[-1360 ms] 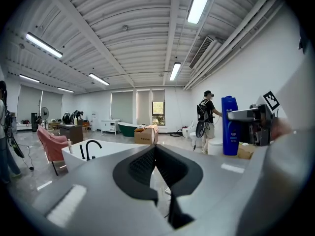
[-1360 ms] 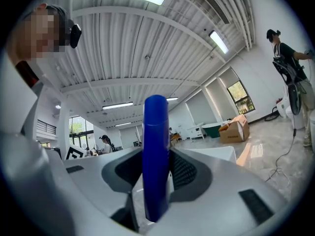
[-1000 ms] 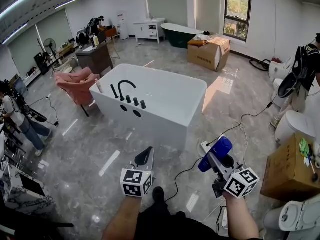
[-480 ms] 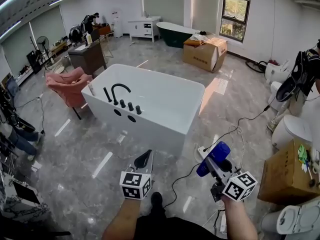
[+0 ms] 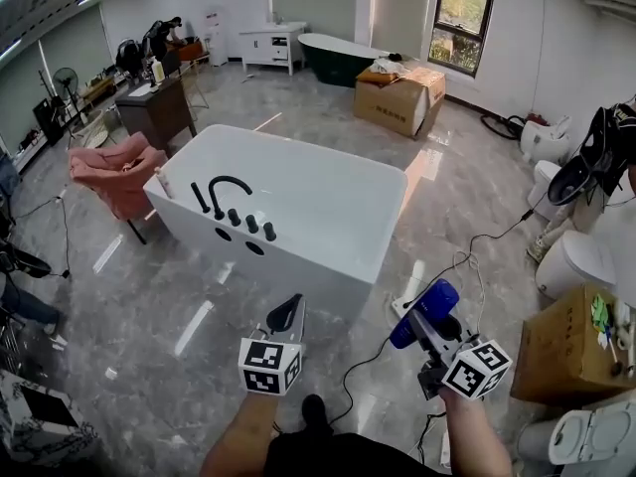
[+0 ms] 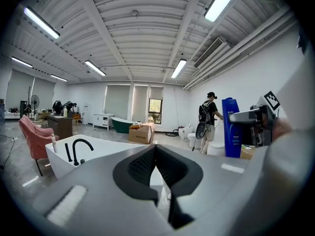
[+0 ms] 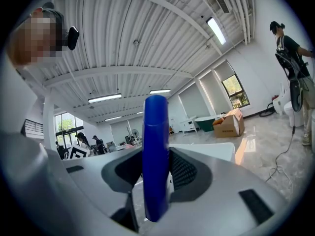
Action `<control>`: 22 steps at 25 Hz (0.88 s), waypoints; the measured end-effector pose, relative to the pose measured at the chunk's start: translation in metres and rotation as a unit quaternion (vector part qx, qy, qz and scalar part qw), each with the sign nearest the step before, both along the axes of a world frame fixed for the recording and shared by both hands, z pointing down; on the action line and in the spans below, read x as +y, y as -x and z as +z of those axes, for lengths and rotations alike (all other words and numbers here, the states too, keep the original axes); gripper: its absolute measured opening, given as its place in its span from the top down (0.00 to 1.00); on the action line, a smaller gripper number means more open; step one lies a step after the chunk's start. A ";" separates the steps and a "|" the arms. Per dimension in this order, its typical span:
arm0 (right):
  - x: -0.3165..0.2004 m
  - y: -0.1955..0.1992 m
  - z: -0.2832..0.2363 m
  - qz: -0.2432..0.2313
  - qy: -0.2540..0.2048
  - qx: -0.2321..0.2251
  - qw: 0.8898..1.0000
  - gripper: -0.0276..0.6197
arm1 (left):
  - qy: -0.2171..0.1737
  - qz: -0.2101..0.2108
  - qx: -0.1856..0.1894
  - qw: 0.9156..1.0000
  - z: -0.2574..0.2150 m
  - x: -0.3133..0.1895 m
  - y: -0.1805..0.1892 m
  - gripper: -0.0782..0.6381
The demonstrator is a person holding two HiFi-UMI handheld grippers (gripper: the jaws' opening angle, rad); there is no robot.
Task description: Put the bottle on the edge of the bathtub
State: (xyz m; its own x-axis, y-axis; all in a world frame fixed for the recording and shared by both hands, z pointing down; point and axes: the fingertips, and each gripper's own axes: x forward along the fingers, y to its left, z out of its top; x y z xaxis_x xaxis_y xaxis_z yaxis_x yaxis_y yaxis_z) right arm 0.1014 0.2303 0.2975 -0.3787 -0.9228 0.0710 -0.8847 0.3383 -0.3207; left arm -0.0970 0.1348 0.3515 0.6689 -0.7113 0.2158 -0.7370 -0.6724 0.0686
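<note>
The bottle (image 7: 156, 132) is a tall, plain deep-blue one with a rounded end. It is clamped between the fingers (image 7: 184, 171) of the right gripper (image 5: 425, 318), crosswise to them and reaching well past them. The bathtub (image 5: 308, 261) is white, rectangular and freestanding. It stands on the floor ahead and left of those fingers, well apart from the bottle.

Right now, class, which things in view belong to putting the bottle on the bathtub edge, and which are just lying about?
Job:
bottle
right gripper, holding it
bathtub

Lying about:
pink chair
cardboard box
green tub
toilet
</note>
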 end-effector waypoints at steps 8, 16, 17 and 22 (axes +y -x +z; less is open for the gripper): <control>-0.045 0.016 0.002 0.021 0.012 0.016 1.000 0.72 | 0.007 0.009 0.012 1.000 0.008 -0.052 0.026 0.88; -0.075 0.039 0.002 0.027 0.017 0.015 0.999 0.72 | 0.015 0.021 0.010 1.000 0.015 -0.081 0.048 0.88; -0.077 0.039 0.006 0.027 0.019 0.014 0.999 0.72 | 0.017 0.023 0.008 1.000 0.018 -0.083 0.048 0.88; -0.092 0.033 0.010 0.025 0.023 0.003 0.999 0.72 | 0.026 0.029 0.002 0.999 0.026 -0.094 0.037 0.88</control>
